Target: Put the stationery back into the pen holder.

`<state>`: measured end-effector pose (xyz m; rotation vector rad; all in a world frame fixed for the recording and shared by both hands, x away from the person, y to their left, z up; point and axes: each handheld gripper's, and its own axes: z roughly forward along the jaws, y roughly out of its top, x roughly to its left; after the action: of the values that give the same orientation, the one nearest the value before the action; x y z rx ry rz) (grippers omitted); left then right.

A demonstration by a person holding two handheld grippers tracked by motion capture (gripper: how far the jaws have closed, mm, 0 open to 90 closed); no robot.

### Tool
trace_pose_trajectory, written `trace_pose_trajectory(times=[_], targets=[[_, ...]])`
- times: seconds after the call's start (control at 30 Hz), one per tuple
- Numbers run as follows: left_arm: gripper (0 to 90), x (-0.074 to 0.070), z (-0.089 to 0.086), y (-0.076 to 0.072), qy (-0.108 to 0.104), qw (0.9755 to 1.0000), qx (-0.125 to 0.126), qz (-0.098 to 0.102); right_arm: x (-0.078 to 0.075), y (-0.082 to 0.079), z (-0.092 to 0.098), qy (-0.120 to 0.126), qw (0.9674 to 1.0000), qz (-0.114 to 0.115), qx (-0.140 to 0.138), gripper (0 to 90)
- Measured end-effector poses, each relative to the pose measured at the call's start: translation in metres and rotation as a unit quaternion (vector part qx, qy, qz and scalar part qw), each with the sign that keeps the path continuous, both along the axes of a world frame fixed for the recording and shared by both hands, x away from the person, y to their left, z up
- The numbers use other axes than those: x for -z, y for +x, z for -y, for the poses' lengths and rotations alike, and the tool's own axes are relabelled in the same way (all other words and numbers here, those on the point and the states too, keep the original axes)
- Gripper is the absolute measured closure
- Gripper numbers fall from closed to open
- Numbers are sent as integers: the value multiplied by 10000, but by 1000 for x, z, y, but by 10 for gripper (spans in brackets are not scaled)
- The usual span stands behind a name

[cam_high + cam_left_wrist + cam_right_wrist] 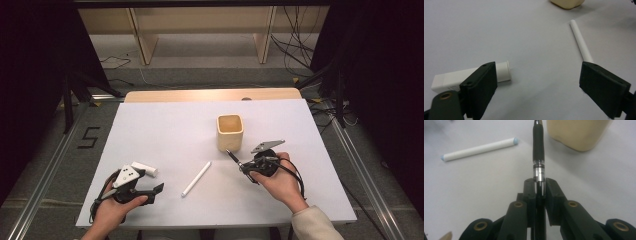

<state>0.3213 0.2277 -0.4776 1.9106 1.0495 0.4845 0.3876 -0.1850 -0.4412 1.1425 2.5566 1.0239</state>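
While gripping pen (538, 157), right gripper (539, 183) low.

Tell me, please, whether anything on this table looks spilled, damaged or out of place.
Nothing stands out. The beige cup stands upright on the white table cover, with no spill around it. The white stick and the white tube lie flat and whole. The right claw grips a black pen; the left claw is open.
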Motion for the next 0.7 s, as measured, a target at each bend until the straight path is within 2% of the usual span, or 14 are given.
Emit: trace_pose_trajectory(times=[0.17, 0.4, 0.7], targets=[[145, 0, 0, 0, 0, 10000, 2, 5, -2, -2, 0, 184, 9997, 169, -10, 803], [147, -1, -1, 0, 12, 10000, 2, 11, -3, -3, 2, 296, 9992, 285, -12, 803], [147, 0, -1, 0, -7, 10000, -9, 13, -9, -3, 5, 605, 9955, 696, 205, 803]])
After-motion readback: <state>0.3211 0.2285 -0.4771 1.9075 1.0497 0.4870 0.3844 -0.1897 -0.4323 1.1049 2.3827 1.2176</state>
